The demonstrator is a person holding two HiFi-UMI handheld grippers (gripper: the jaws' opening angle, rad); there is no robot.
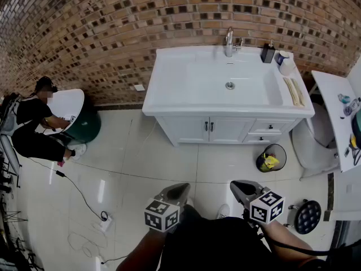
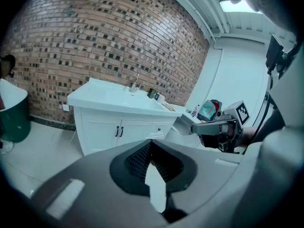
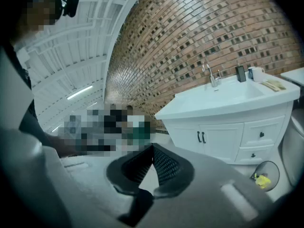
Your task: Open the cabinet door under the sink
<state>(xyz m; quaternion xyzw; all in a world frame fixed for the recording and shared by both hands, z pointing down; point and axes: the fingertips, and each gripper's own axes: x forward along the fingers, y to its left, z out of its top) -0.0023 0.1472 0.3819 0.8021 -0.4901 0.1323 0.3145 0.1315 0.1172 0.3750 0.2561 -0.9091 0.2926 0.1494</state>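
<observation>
The white vanity (image 1: 169, 103) with a sink stands against the brick wall. Beneath the basin are two shut cabinet doors (image 1: 190, 130) whose dark handles (image 1: 209, 127) sit side by side at the middle. They also show in the left gripper view as cabinet doors (image 2: 118, 131) and in the right gripper view as cabinet doors (image 3: 202, 137). My left gripper (image 1: 179, 189) and right gripper (image 1: 241, 186) hover low over the floor, well short of the vanity. Each has its jaws closed tip to tip, left gripper (image 2: 151, 144), right gripper (image 3: 152, 148), with nothing held.
Two small drawers (image 1: 271, 127) sit right of the doors. A black waste bin (image 1: 271, 158) stands on the tiles by the vanity's right corner. A white table (image 1: 338, 117) is at the right. A crouching person (image 1: 35, 129) and a green tub (image 1: 84, 123) are far left. A cable (image 1: 79, 193) crosses the floor.
</observation>
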